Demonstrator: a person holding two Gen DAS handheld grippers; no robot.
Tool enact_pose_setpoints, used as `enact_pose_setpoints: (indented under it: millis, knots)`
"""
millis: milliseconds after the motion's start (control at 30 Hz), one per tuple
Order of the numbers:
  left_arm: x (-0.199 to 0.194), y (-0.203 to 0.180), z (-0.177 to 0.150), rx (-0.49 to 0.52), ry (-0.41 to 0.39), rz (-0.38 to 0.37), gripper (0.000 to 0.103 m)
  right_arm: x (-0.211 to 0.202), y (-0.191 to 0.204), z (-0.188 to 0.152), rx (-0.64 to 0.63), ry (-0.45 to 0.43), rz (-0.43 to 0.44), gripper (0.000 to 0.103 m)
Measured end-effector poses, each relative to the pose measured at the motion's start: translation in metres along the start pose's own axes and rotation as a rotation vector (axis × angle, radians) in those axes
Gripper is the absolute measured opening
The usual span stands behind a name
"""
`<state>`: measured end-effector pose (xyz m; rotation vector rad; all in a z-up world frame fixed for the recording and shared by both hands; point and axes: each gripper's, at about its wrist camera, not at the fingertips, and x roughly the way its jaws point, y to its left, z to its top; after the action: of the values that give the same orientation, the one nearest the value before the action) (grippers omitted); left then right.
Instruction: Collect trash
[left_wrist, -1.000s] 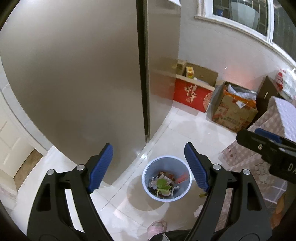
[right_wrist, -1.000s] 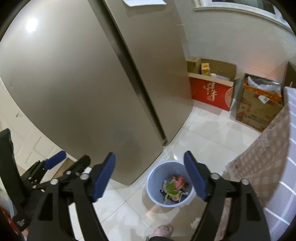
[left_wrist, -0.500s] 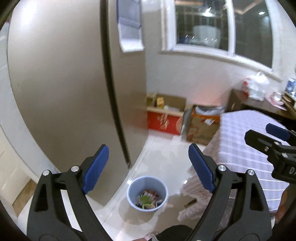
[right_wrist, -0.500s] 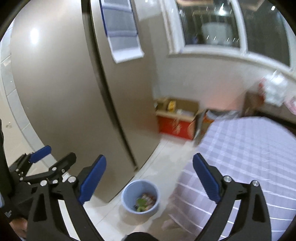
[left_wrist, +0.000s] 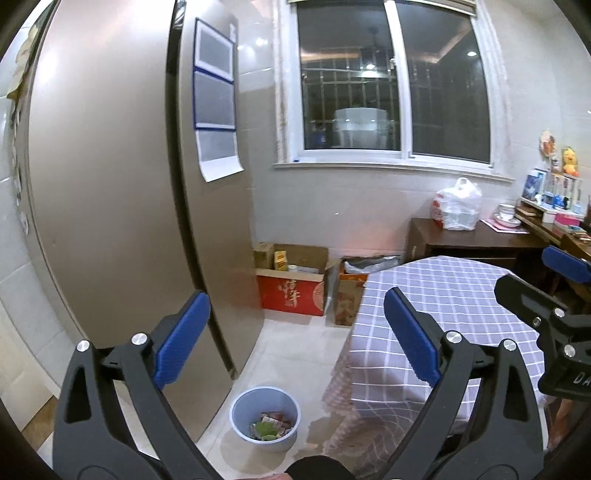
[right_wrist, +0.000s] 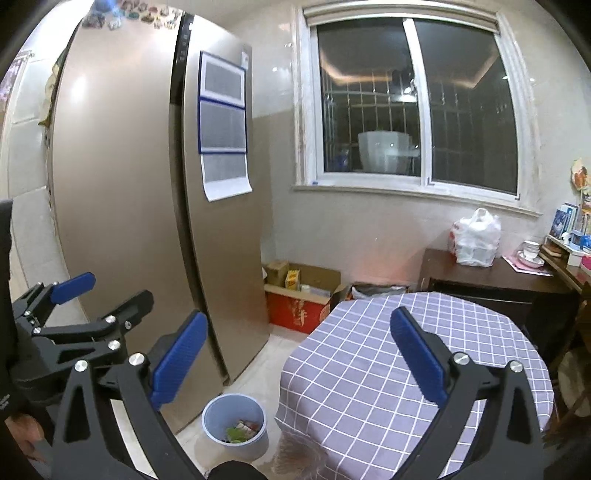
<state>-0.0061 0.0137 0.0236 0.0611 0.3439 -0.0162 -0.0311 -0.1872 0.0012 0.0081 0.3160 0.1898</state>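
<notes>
A pale blue trash bin (left_wrist: 265, 418) stands on the tiled floor between the fridge and the table, holding wrappers and green scraps; it also shows in the right wrist view (right_wrist: 235, 421). My left gripper (left_wrist: 295, 332) is open and empty, held high above the bin. My right gripper (right_wrist: 295, 354) is open and empty, above the edge of the round table with a purple checked cloth (right_wrist: 369, 354). The left gripper also shows at the left of the right wrist view (right_wrist: 74, 306).
A tall bronze fridge (left_wrist: 110, 184) fills the left. Cardboard boxes (left_wrist: 291, 284) sit against the wall under the window. A dark wooden sideboard (left_wrist: 469, 243) at the right carries a white plastic bag (left_wrist: 458, 205) and dishes.
Both grippers have risen and tilted up from looking down at the bin; the window, table top and sideboard have come into view. Both stay open and empty.
</notes>
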Motion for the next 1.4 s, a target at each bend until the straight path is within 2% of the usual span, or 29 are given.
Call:
enact_pose_setpoints:
  millis: [267,567,1400]
  knots:
    - [-0.010,-0.007,0.008,-0.008,-0.016,0.005,0.093,-0.028,-0.003,-0.001,-0.010,-0.027,-0.028,0.098]
    - [-0.006,-0.010,0.010,-0.002,-0.013,-0.017,0.093,-0.023,-0.004,0.003,-0.003,-0.028,-0.032,0.098]
    - [0.002,-0.017,0.013,0.010,-0.010,-0.019,0.093,-0.010,-0.005,0.003,-0.001,-0.010,-0.008,0.098]
